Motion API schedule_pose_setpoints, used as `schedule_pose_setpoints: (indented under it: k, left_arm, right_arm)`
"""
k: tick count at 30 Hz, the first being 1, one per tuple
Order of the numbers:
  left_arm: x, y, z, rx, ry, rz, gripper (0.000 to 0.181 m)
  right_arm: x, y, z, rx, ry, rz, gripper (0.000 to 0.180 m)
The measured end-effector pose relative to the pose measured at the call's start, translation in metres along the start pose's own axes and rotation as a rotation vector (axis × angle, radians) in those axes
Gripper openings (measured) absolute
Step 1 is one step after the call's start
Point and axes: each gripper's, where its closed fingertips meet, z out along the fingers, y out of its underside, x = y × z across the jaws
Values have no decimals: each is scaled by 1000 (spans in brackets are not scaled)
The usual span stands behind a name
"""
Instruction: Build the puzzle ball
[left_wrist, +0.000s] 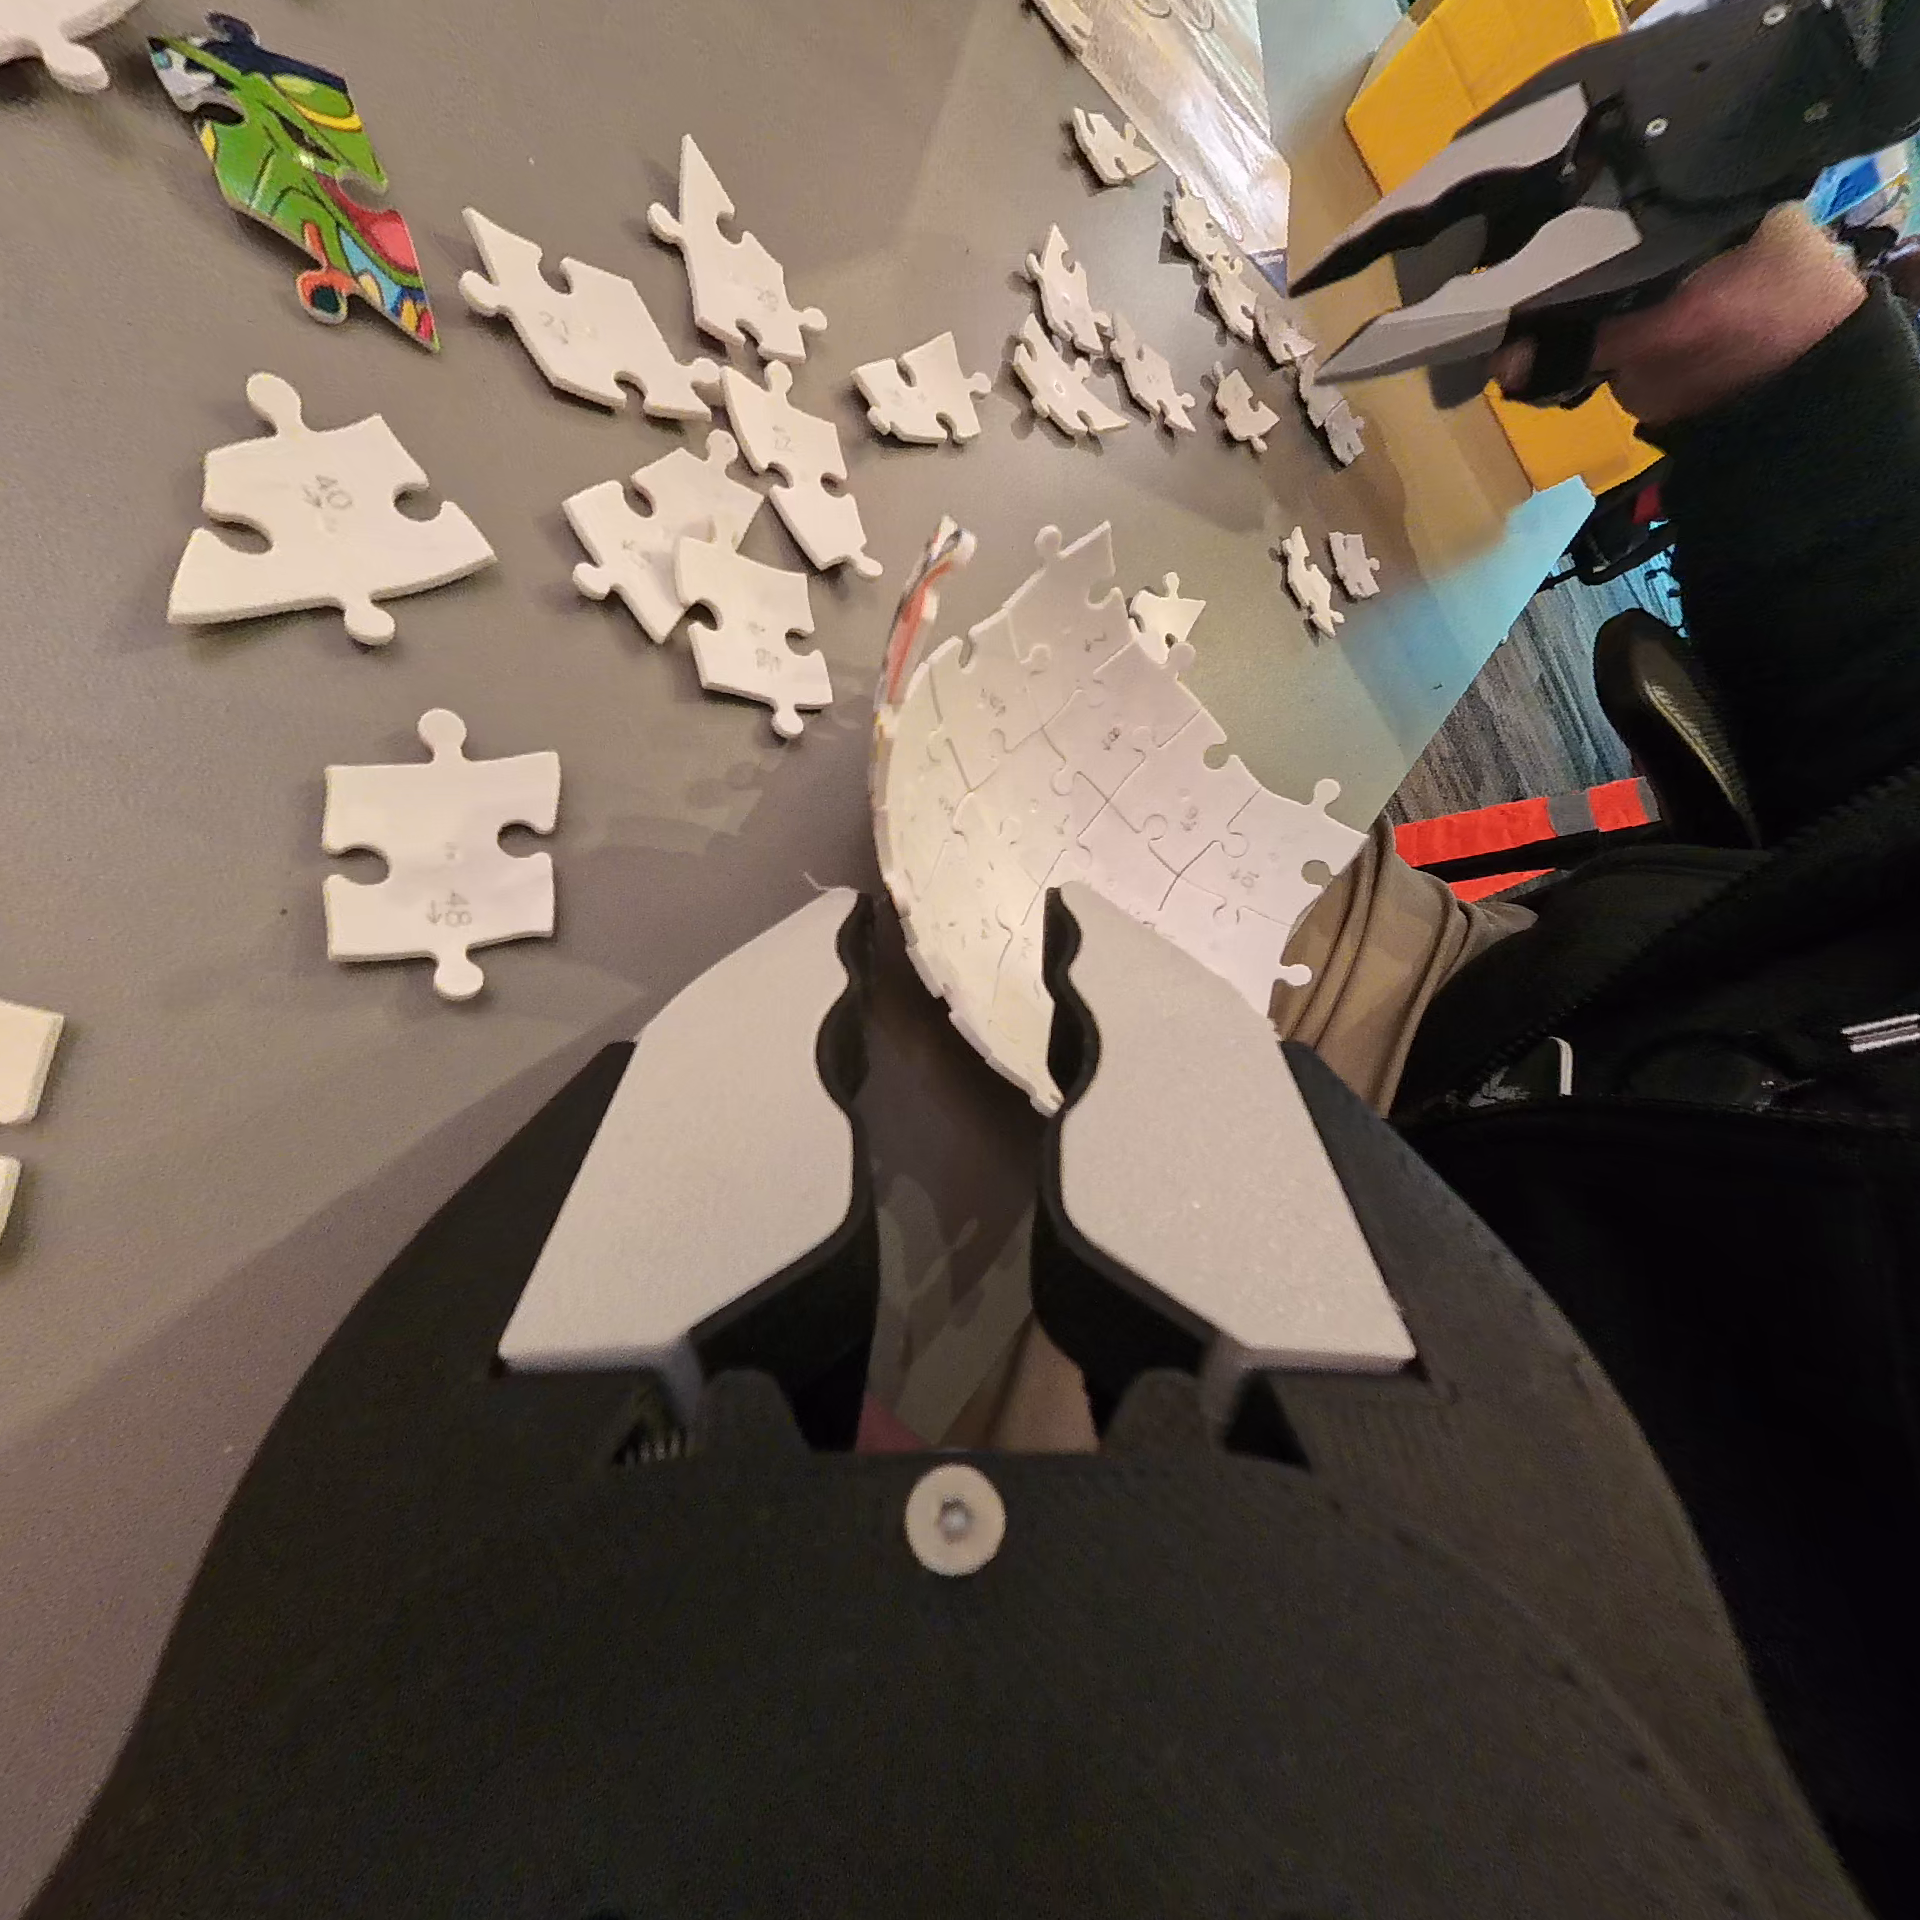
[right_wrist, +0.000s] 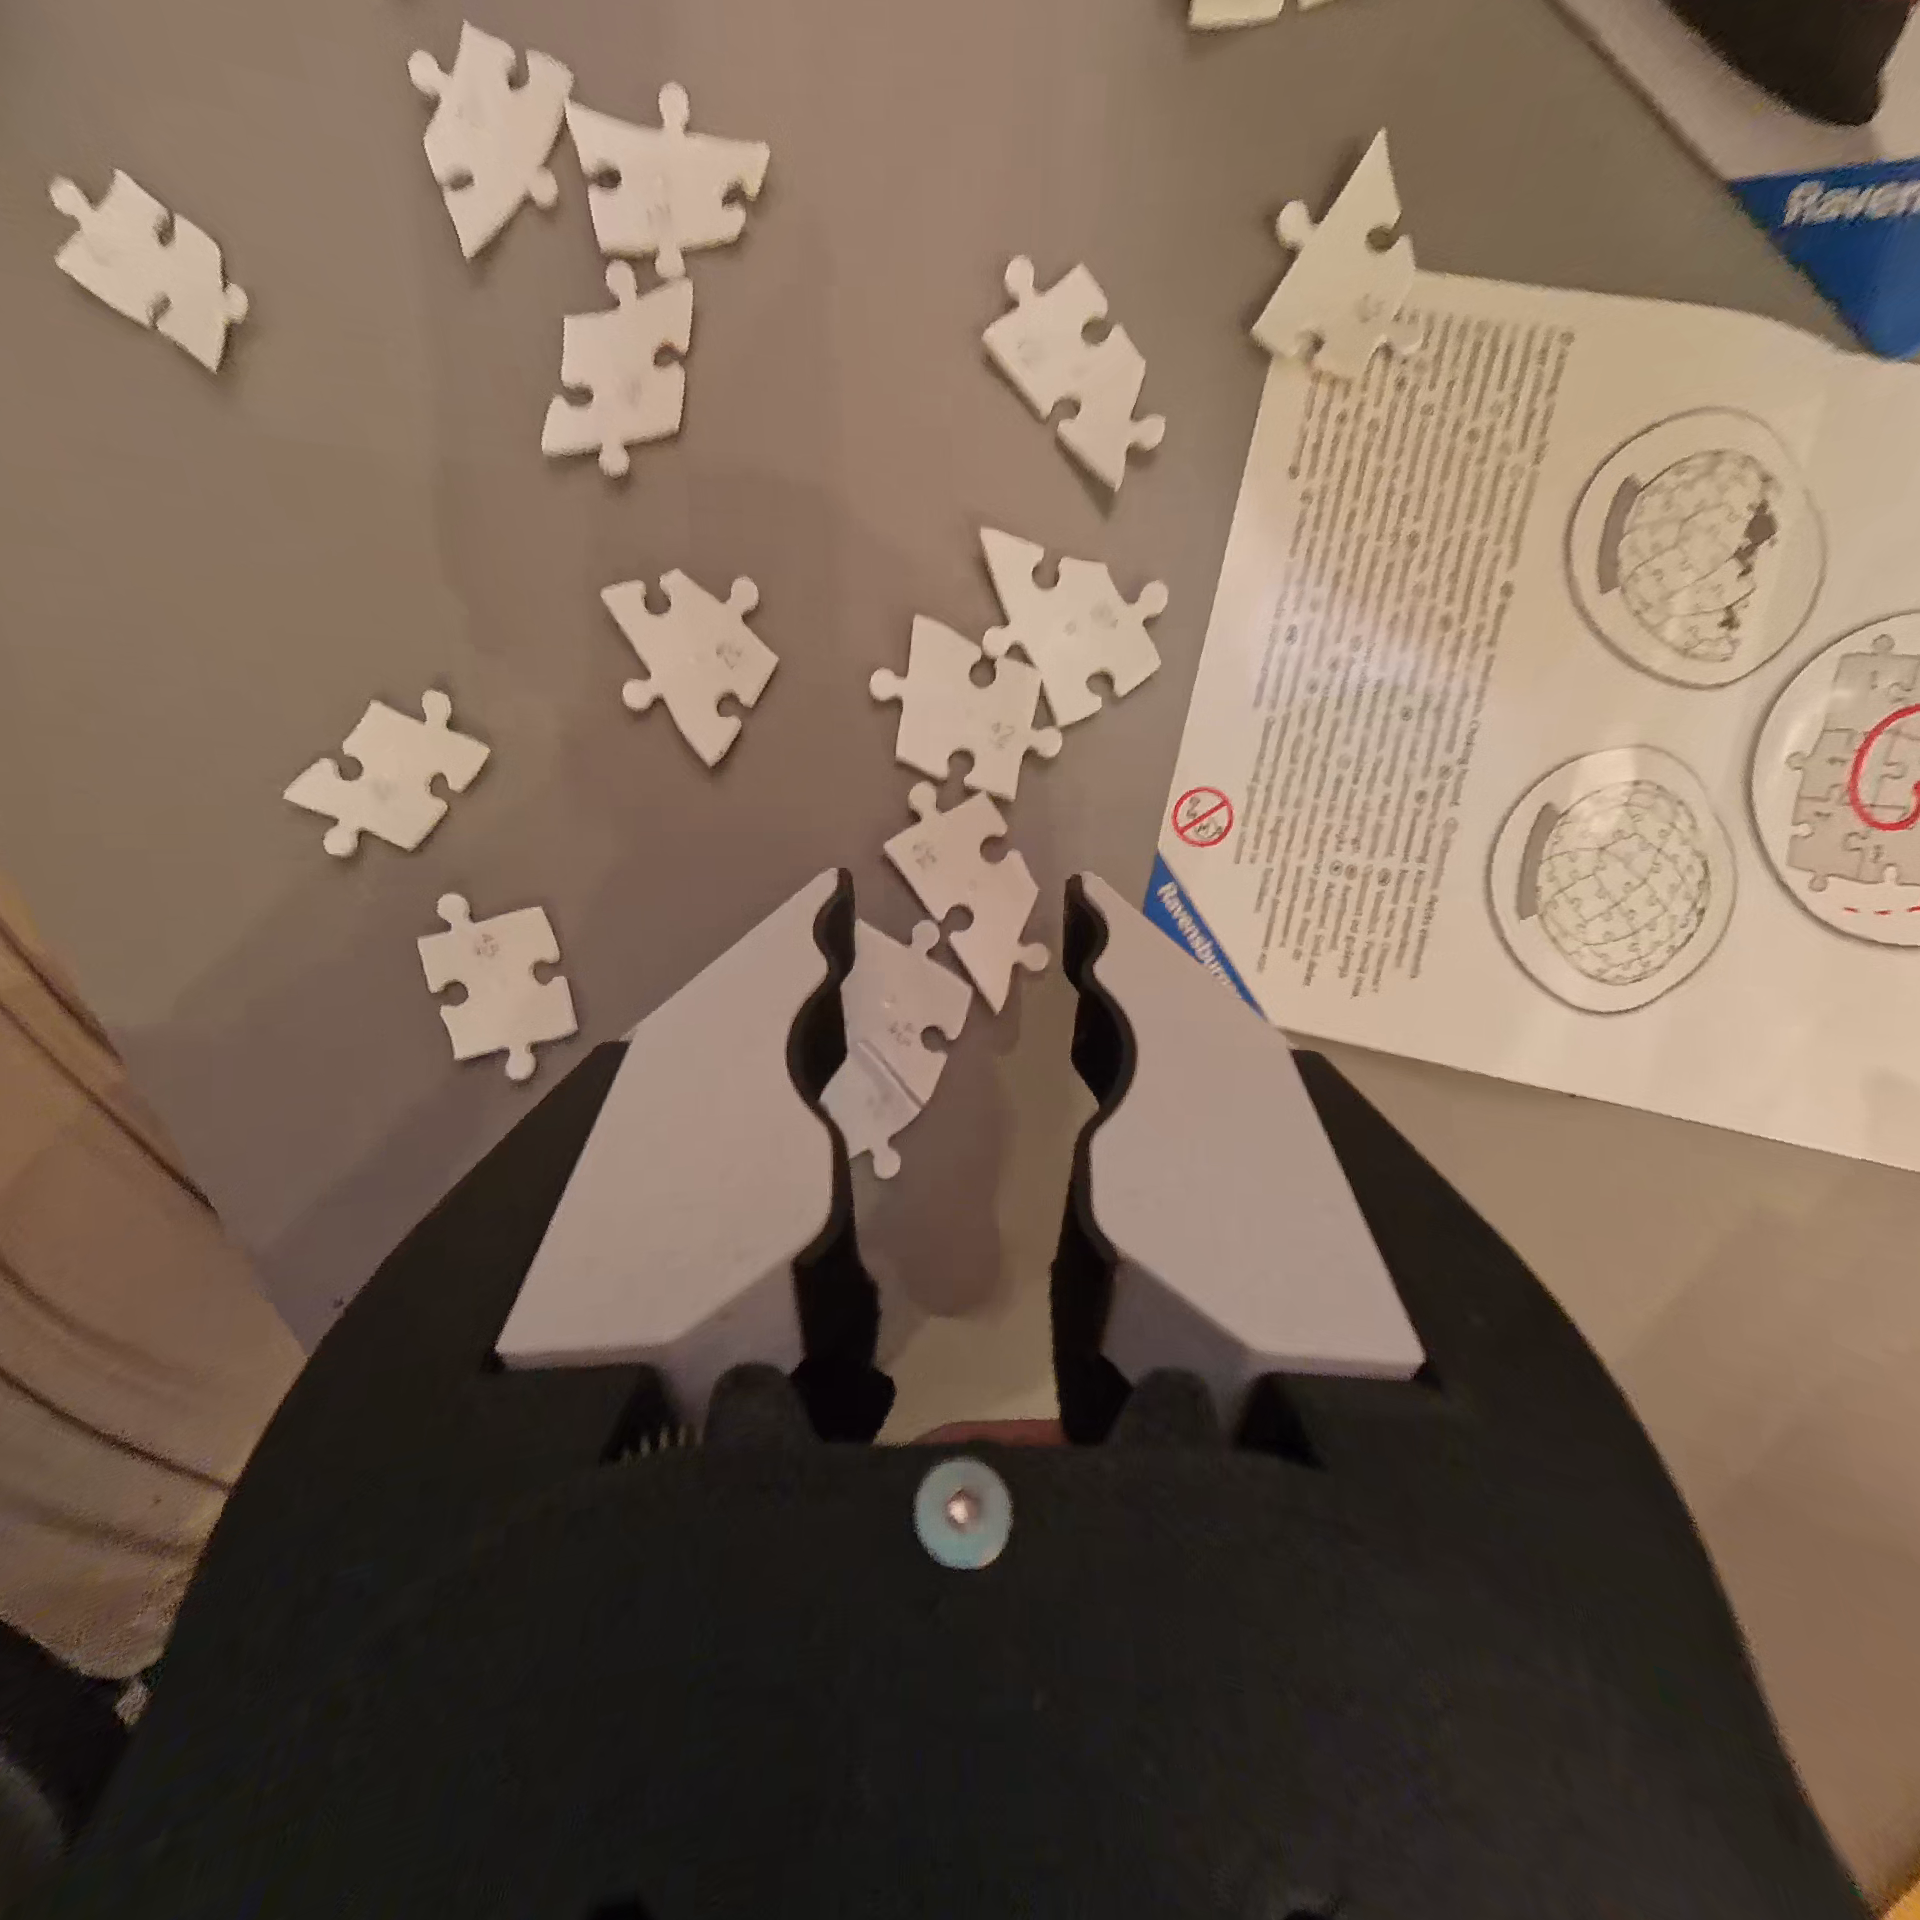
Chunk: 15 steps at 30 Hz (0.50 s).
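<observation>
In the left wrist view my left gripper (left_wrist: 956, 904) has the lower rim of the partly built puzzle ball (left_wrist: 1091, 769) between its part-closed jaws. The ball is a curved white shell that stands upright at the table edge, hollow side towards me, with a coloured outer edge showing. Loose white pieces (left_wrist: 322, 509) lie on the grey table (left_wrist: 125, 852). A joined green coloured piece (left_wrist: 301, 187) lies face up at the far left. My right gripper (right_wrist: 956, 894) is open and empty, hovering over loose white pieces (right_wrist: 894, 1029). It also shows in the left wrist view (left_wrist: 1320, 322).
An instruction sheet (right_wrist: 1558, 675) lies to the right of my right gripper, one piece (right_wrist: 1340, 281) on its corner. A blue box (right_wrist: 1849, 229) sits beyond it. A yellow box (left_wrist: 1455, 94) stands at the far side. A person's trousers (left_wrist: 1371, 935) and dark sleeve are at the table edge. Some 35 cm of space lies between my two pairs of fingers. To the joined green coloured piece (left_wrist: 301, 187): left tips about 12 cm, right tips about 35 cm.
</observation>
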Motion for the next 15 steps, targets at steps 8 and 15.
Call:
schedule_pose_setpoints:
  k: [8, 15]
  left_arm:
    - [0, 0, 0, -3, 5, 3, 31]
    - [0, 1, 1, -11, 1, 10, 32]
  right_arm:
    - [25, -42, 13, 71, 12, -7, 32]
    - [35, -45, 35, -10, -69, -25, 16]
